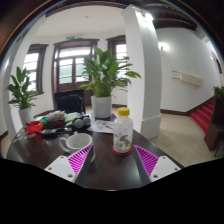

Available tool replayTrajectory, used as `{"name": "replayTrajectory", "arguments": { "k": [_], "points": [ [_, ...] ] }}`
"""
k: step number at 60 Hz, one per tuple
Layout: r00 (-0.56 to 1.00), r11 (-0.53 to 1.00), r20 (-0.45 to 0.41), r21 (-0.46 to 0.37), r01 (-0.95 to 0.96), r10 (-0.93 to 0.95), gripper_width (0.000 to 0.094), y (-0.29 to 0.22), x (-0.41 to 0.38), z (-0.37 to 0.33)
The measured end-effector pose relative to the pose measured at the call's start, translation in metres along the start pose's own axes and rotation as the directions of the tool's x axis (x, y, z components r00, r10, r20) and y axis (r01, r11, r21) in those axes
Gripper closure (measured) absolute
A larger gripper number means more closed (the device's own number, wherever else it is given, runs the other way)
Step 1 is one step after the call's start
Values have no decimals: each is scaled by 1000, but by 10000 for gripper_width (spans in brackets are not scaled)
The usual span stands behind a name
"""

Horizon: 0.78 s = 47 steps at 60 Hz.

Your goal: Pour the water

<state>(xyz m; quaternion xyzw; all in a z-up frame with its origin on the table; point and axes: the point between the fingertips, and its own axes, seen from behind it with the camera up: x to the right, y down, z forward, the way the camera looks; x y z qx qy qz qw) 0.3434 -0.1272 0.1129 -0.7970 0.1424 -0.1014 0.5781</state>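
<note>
Between the open claw [112, 163] fingers, bottle [122, 132], label unreadable.

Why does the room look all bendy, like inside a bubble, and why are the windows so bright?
In the gripper view, the wide-angle lens bends straight things: the white pillar curves and the dark table bulges. Also in the gripper view, daylight glares through the windows, washing them pale. The bottle just ahead of the open gripper is clear enough to make out, but its label is too small to read.
</note>
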Motion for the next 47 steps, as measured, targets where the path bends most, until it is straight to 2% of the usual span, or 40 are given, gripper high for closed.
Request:
{"name": "replayTrajectory", "arguments": {
  "k": [21, 32, 47],
  "points": [
    [977, 999, 211, 35, 22, -29, 133, -33, -97, -103],
    [969, 998, 241, 40, 49, -57, 138, -31, -120, -124],
    [974, 998, 216, 23, 65, -68, 138, -26, -127, -128]
  ]
}}
